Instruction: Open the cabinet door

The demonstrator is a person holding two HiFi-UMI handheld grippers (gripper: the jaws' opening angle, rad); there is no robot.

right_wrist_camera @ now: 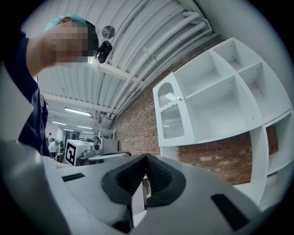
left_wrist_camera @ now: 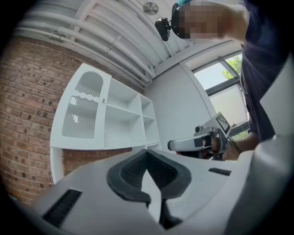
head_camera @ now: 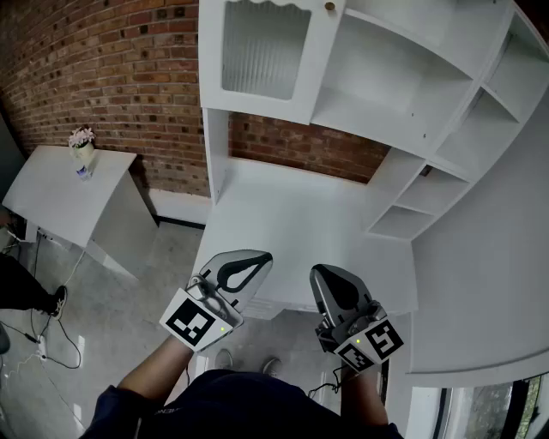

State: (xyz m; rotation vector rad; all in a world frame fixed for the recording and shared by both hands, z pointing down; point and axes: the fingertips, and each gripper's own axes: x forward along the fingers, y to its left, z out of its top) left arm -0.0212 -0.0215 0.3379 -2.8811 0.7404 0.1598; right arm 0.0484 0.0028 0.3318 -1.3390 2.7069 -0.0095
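Observation:
The white cabinet door (head_camera: 266,51) with ribbed glass stands closed at the upper left of the hutch, its small round knob (head_camera: 329,6) at the right edge. The door (left_wrist_camera: 82,112) and knob (left_wrist_camera: 104,100) also show far off in the left gripper view, and door (right_wrist_camera: 171,114) and knob (right_wrist_camera: 179,98) in the right gripper view. My left gripper (head_camera: 262,260) and right gripper (head_camera: 323,274) hover side by side over the desk's front edge, well below the door. Both are shut with nothing between the pads (left_wrist_camera: 158,170) (right_wrist_camera: 158,174).
The white desk top (head_camera: 292,214) lies under the hutch, with open shelves (head_camera: 386,77) right of the door. A brick wall (head_camera: 111,77) stands behind. A small white table (head_camera: 60,193) with a flower pot (head_camera: 82,144) is at left. Cables (head_camera: 43,343) lie on the floor.

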